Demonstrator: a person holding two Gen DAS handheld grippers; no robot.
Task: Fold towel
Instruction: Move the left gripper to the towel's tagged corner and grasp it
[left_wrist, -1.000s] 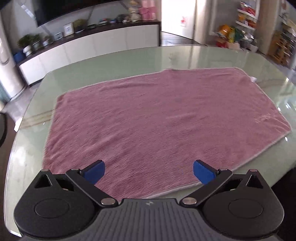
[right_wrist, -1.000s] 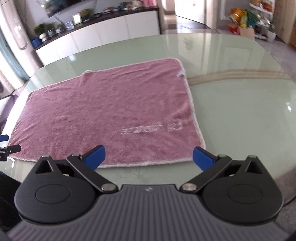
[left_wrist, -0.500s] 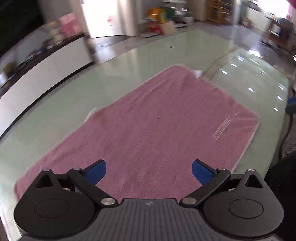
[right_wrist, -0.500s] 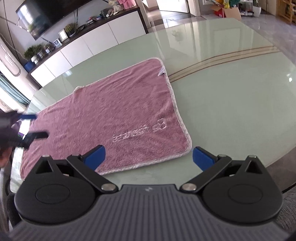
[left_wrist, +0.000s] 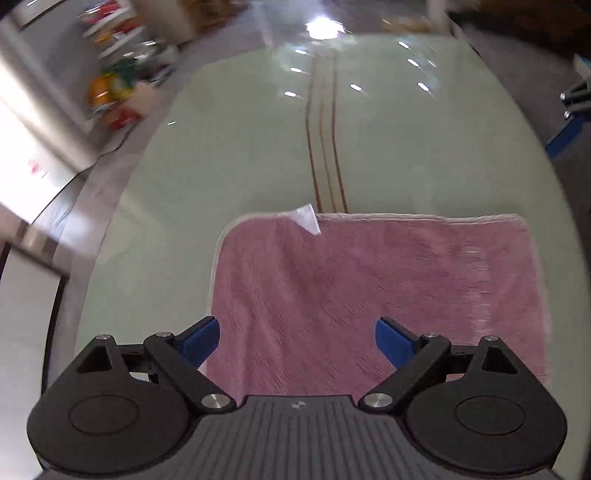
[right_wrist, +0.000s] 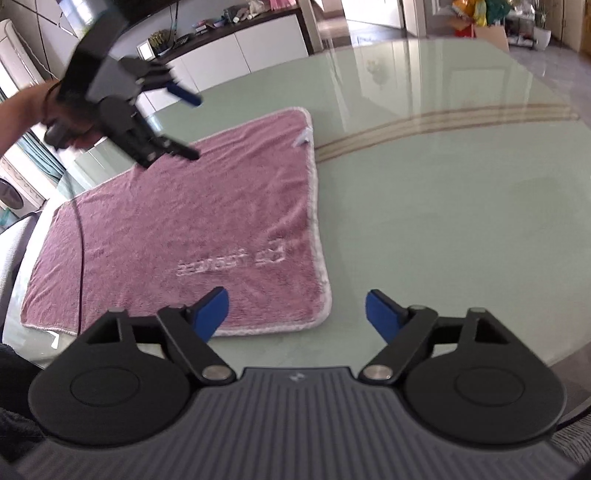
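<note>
Left wrist view: pink towel (left_wrist: 373, 295) spread flat on the glass bench (left_wrist: 240, 155), far edge running left to right with a white care label (left_wrist: 307, 218) flipped up near the far left corner. Left gripper (left_wrist: 297, 341) hanging over the cloth, blue pads wide apart but closing, nothing between them but the towel surface below; no pinch visible. Left pad just at the towel's left hem. Part of the right gripper (left_wrist: 570, 118) visible at the far right margin, beyond the bench rim. Heavy motion blur, so fine contact not readable.

Right wrist view: same towel (right_wrist: 184, 229) lying flat, embroidered lettering (right_wrist: 232, 258) near the near right corner, white hem along the right side. Right gripper (right_wrist: 297, 308) poised above that near right corner, jaws apart and closing, empty; left pad over cloth, right pad over bare glass. Left gripper (right_wrist: 173, 122) in a hand (right_wrist: 70, 118) above the far part of the towel, jaws spread, off the cloth.

Judged step: approach to the two right-hand corners, before any fold. Next move probably calls for a descent onto the hem at each corner, a firm pinch on a single layer, then a joint lift and carry across to the left edge, with the corners kept level.
</note>
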